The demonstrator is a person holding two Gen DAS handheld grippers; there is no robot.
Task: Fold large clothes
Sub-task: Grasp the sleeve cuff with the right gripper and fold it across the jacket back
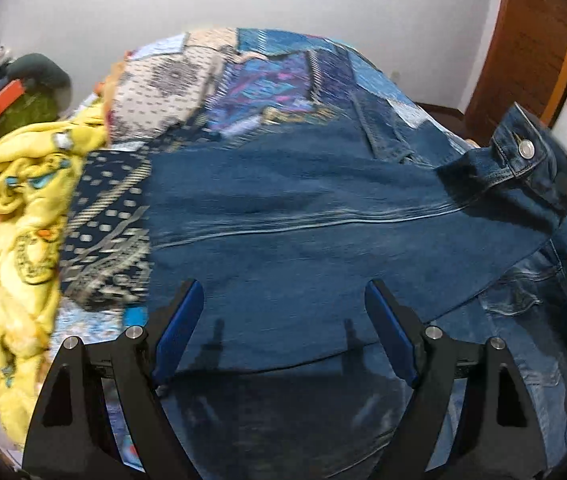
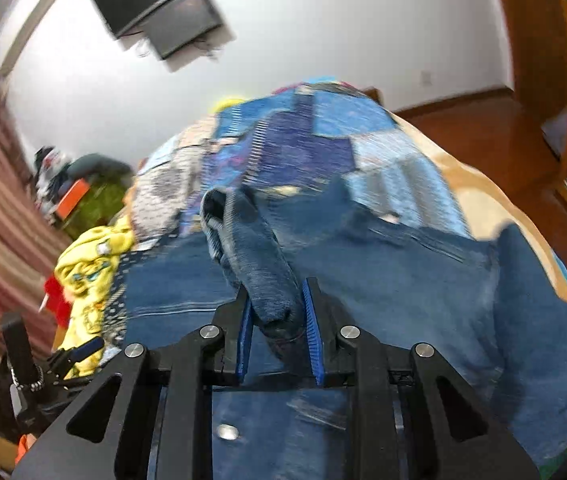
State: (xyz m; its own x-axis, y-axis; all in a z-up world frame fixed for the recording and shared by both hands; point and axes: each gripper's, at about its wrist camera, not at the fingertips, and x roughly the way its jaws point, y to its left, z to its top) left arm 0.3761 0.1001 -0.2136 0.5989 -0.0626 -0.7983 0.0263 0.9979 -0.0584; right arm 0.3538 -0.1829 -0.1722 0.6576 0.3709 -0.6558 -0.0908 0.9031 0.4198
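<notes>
Right gripper (image 2: 276, 316) pinches a cuff of the denim jacket (image 1: 303, 232), which lies across the bed (image 1: 267, 76). Left gripper (image 1: 283, 320), jaws wide, hovers at its 6 o'clock edge. Risk: thick cuff may slip free under drag.

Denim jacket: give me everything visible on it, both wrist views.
The dark blue denim jacket lies spread across a blue patchwork quilt, with stitched seams and a silver snap button on its cuff. The right gripper has its jaws shut on a bunched sleeve, lifting it off the garment. The left gripper hangs open over the flat denim, holding nothing. Lighter jeans-like denim lies under its right edge.
</notes>
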